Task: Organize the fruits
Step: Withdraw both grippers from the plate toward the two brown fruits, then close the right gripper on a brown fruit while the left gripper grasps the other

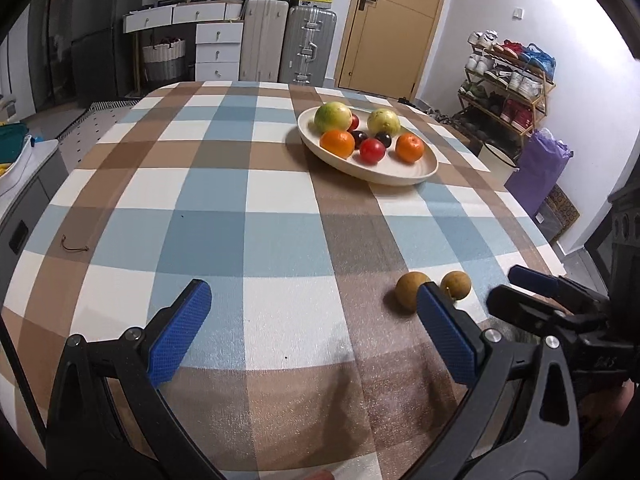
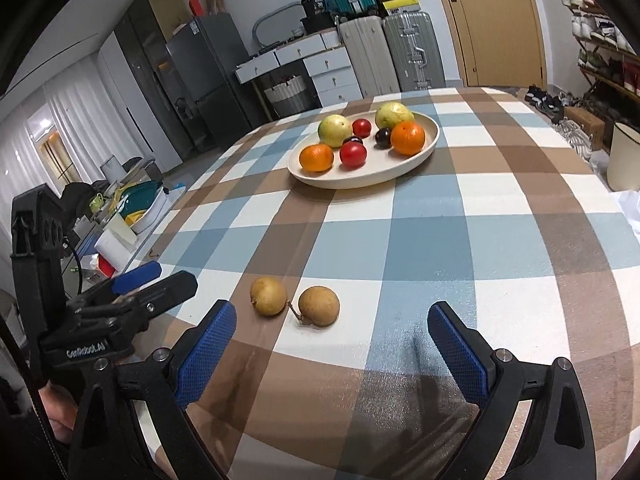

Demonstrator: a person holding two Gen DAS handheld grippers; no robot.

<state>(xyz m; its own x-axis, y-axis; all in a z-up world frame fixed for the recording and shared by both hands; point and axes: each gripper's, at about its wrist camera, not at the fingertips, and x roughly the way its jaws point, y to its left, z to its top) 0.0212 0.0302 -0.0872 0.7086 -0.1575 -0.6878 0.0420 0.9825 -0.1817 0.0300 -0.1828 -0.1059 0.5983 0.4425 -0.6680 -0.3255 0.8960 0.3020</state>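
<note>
Two small brown round fruits lie side by side on the checked tablecloth, one (image 2: 268, 296) left of the other (image 2: 319, 306), which has a short stem. They rest just ahead of my right gripper (image 2: 332, 348), which is open and empty. In the left wrist view the same pair (image 1: 412, 290) (image 1: 456, 285) sits just past the right fingertip of my left gripper (image 1: 316, 328), also open and empty. Farther back, a cream oval plate (image 1: 400, 178) (image 2: 360, 180) holds two green fruits, two oranges, red fruits and dark plums.
Each gripper shows in the other's view, the right gripper (image 1: 516, 288) and the left gripper (image 2: 160, 276). A short brown string (image 1: 74, 244) lies on the cloth. Beyond the table stand suitcases (image 1: 308, 48), a shoe rack (image 1: 508, 80), a purple bag (image 1: 540, 172) and a white bucket (image 2: 624, 156).
</note>
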